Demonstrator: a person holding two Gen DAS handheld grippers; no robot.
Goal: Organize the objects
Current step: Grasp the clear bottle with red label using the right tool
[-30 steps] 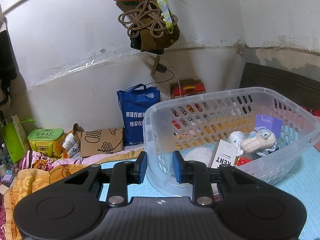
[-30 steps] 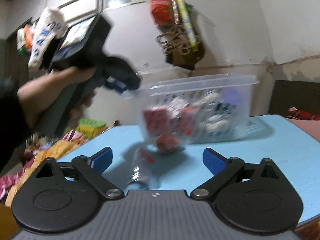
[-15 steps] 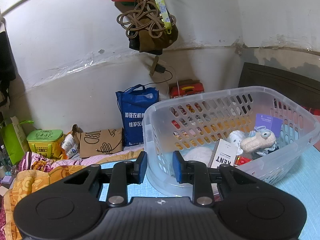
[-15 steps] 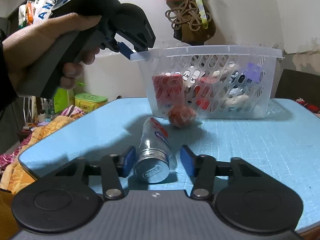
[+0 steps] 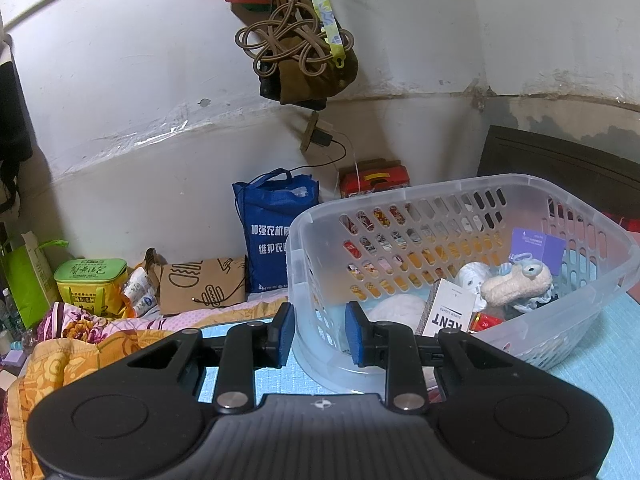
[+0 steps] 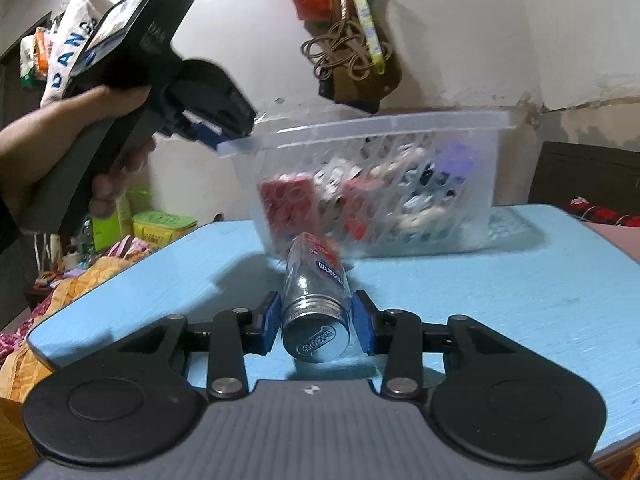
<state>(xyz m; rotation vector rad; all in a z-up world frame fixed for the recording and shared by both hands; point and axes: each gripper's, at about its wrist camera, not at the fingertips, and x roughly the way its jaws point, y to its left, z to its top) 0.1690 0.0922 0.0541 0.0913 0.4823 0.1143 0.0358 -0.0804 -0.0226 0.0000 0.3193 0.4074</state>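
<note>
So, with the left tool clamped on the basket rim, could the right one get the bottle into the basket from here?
Probably yes. The right tool has just closed on the bottle, the table between is bare, and the basket is open-topped. It must lift over the rim; the left tool grips the far corner.

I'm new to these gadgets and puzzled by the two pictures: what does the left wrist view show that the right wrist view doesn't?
Left only: the basket's inside, with a Kent box and a plush toy, and a blue bag.
Right only: a bottle clamped in the right tongs, and a hand holding the left tongs on the rim.
Both: the plastic basket.
</note>
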